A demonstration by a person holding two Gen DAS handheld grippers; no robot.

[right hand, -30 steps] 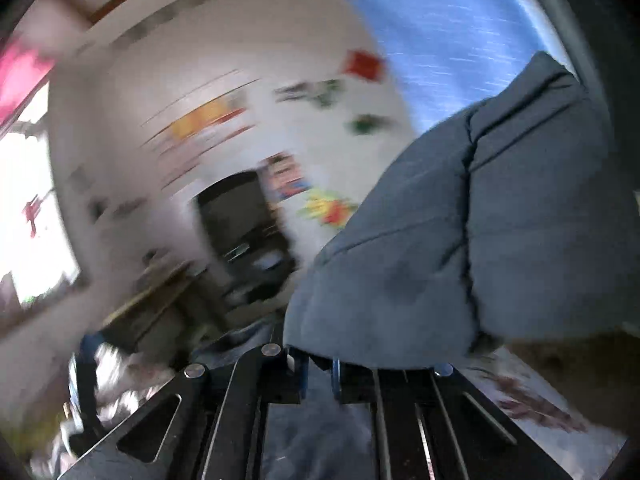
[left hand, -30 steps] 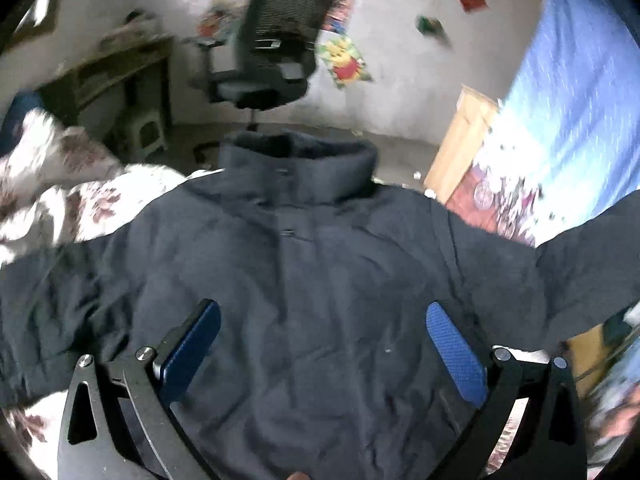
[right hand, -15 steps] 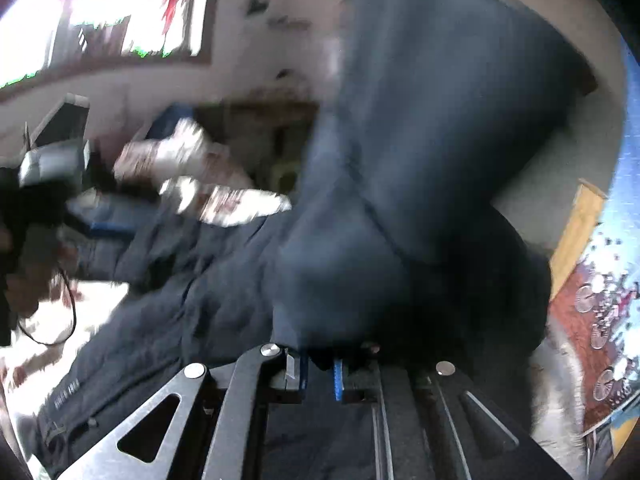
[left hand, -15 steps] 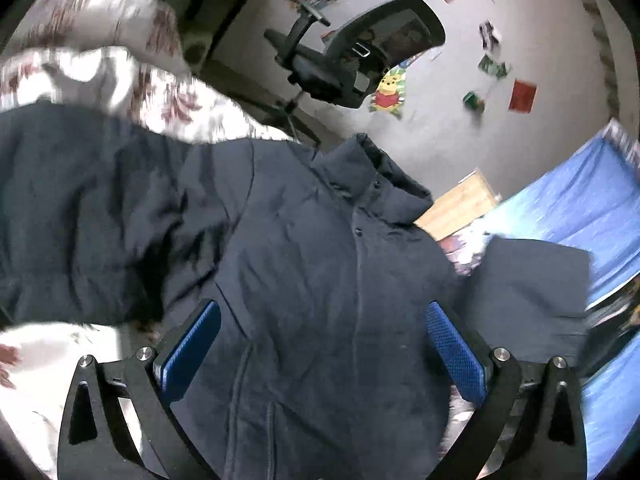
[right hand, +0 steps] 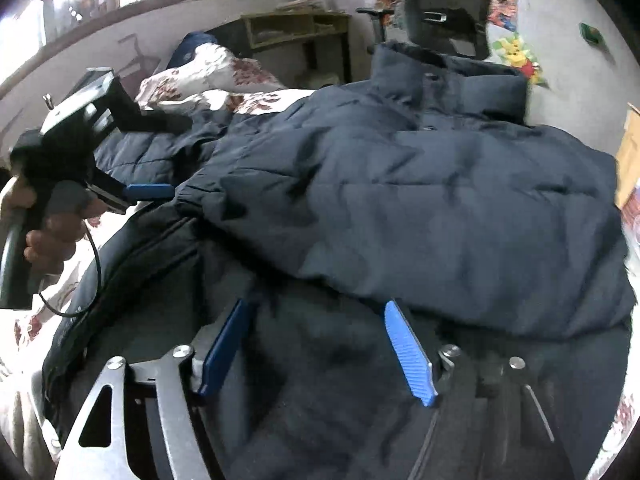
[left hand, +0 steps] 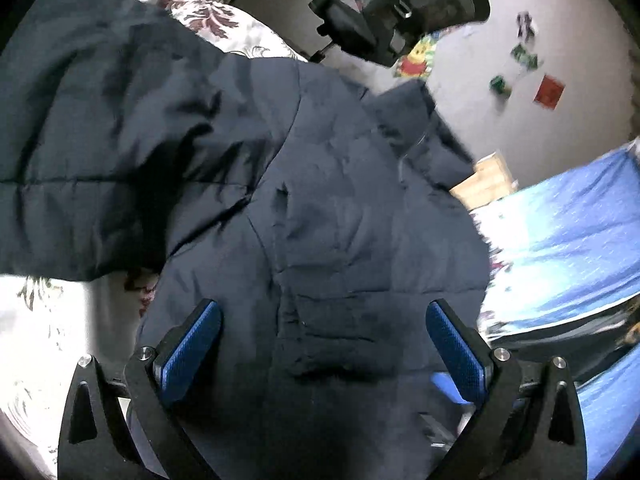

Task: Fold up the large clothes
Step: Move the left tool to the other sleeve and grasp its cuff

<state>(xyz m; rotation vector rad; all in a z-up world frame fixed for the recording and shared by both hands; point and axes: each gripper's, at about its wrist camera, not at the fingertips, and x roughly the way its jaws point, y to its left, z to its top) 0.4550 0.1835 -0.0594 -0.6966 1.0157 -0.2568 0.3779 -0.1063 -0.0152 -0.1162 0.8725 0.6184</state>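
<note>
The dark navy padded jacket (right hand: 420, 208) lies spread on the floral bed (left hand: 44, 344), right under both tongs. Right tongs (right hand: 320, 344) just let go, jaws apart; left tongs (left hand: 324, 340) gape wide, empty.

Jacket (right hand: 420, 200): dark navy, plain, no print; fills the centre of both views. Bedcover (right hand: 224, 68): white with maroon-brown floral pattern, upper left. Gripper pads (left hand: 188, 344): bright blue, finely textured, on black arms. Chair (left hand: 420, 16): black, upper centre. Sheet (left hand: 560, 248): bright blue, pale flecks, right edge. Wall (left hand: 480, 92): grey-white, with yellow-red cartoon sticker (left hand: 416, 60) and red square (left hand: 549, 91).
</note>
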